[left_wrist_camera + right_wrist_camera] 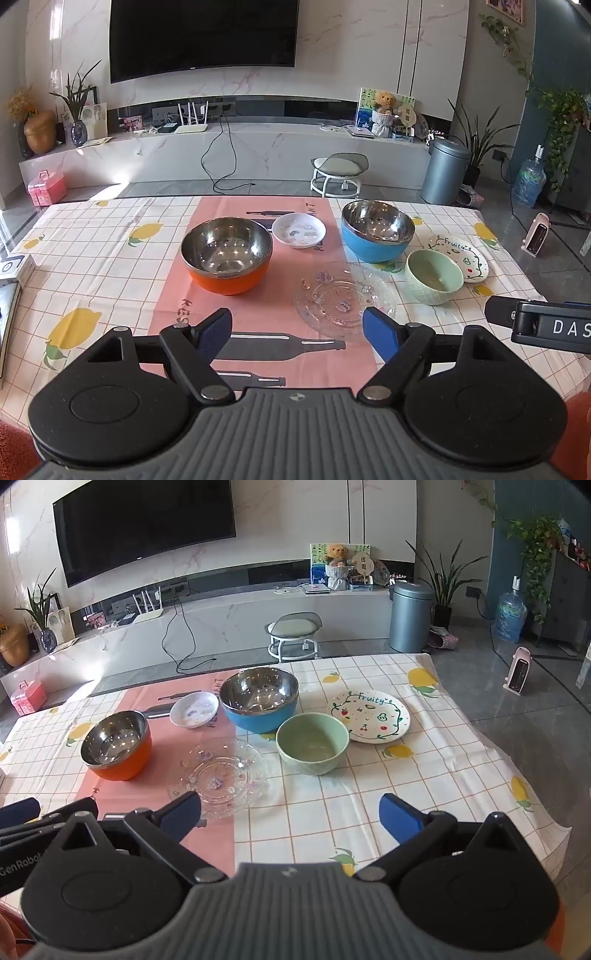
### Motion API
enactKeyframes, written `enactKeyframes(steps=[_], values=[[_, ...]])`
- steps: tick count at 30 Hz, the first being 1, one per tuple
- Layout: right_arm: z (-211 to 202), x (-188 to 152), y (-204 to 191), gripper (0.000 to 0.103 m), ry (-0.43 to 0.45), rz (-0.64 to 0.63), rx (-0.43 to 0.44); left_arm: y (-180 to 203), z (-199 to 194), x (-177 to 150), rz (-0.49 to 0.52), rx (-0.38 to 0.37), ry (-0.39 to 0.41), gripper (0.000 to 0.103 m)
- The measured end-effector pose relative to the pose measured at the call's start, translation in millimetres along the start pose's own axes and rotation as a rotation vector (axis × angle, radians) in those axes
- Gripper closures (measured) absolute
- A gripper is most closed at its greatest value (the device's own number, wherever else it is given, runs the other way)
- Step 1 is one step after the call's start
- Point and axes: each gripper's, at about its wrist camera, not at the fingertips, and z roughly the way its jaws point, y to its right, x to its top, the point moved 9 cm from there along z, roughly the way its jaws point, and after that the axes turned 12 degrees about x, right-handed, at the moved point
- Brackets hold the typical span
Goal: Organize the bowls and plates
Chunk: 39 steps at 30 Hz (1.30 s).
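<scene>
Nearest, left gripper (297, 334) and right gripper (290, 818) hovering low over the table (461, 775), jaws of both spread apart, holding nothing. Just beyond, glass plate (221, 775); left of it orange bowl (116, 746), right of it green bowl (312, 744). Farther back, small white dish (194, 709), blue bowl (259, 701), Fruity plate (369, 716) at right. Nothing stacked or grouped yet; seemingly all sorting left to do.

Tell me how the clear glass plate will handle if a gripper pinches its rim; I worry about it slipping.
The clear glass plate looks smooth and glossy, so it may slip between the pads. It lies flat and shallow on the tablecloth, so getting a finger under the rim will probably be awkward. Being glass, it would likely chip or break if dropped.
</scene>
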Motion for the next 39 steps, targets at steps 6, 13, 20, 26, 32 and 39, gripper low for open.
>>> enactKeyframes(steps=[6,13,20,26,32,39], values=[[-3,-2,0,0.002,-0.008,-0.006,0.003,0,0,0,0.001,0.004,0.008,0.009],[-10,1,2,0.002,0.006,0.001,-0.012,0,-6,-1,-0.002,0.008,0.01,0.009],[-7,-6,-1,0.002,0.001,0.001,-0.016,-2,-5,-4,-0.001,0.002,0.003,0.009],[-7,-7,-1,0.002,0.0,0.0,-0.016,-2,-6,-6,-0.004,0.002,0.002,0.009],[-7,-9,-3,0.002,-0.002,-0.001,-0.016,2,-7,-9,0.007,0.002,0.0,0.009],[-7,-12,-2,0.003,-0.004,0.003,-0.017,5,-7,-9,0.012,0.002,-0.002,0.009]])
